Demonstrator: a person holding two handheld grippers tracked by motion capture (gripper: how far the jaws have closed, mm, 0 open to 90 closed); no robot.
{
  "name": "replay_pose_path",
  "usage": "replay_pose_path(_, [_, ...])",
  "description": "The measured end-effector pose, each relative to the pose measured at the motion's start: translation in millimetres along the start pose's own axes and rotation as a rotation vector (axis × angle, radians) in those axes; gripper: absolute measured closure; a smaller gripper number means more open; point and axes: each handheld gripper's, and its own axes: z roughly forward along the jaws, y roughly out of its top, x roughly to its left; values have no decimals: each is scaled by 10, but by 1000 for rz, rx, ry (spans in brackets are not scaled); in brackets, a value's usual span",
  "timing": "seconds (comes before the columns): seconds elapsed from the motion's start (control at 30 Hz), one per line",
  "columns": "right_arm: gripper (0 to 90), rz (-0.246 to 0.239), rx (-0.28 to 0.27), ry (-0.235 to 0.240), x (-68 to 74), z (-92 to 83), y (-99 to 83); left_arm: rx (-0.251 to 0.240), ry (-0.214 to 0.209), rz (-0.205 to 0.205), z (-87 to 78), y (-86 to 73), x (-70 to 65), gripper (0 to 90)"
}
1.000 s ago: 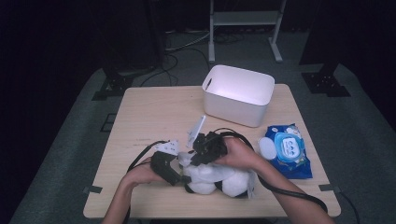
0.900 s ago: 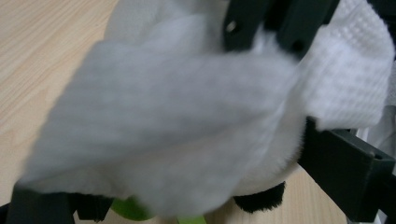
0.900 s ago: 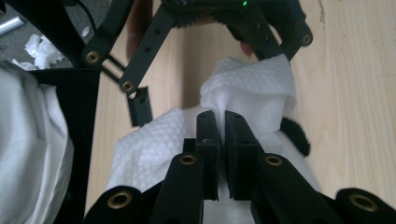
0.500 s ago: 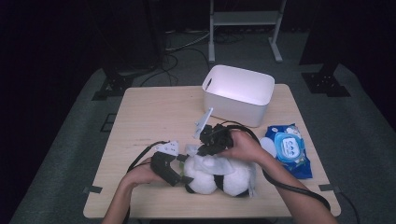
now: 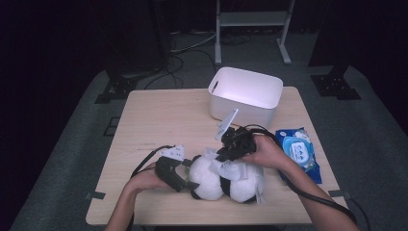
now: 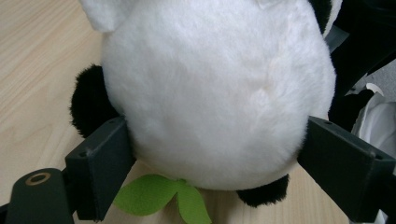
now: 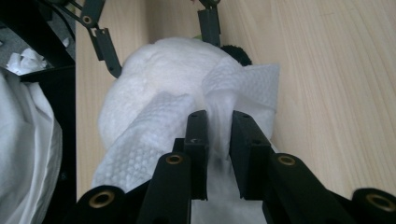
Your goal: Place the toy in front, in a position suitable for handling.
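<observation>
Wooden table (image 5: 159, 120): panda plush (image 5: 221, 180), seemingly wipe-draped (image 7: 243, 81).

My high camera looks forward and down over the whole desk (image 5: 159, 120). Each claw camera sits close, looking along its jaws; all three share the plush panda (image 5: 211, 178).

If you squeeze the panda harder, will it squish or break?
Probably squish: the plush panda looks soft and fluffy, bulging between the left gripper jaws. It likely weighs little and should not break. The wipe in the right gripper looks floppy, draping over it.
</observation>
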Motion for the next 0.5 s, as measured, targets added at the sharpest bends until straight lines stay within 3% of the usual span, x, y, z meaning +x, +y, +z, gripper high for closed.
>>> replay_pose_path(0.2, [743,-29,-8,16,36,-74,-38,4,1,5,-2,4,-1,114])
replay_pose_path(0.5, [587,-37,19,66,63,-93,-153,3,2,4,-2,12,-5,114])
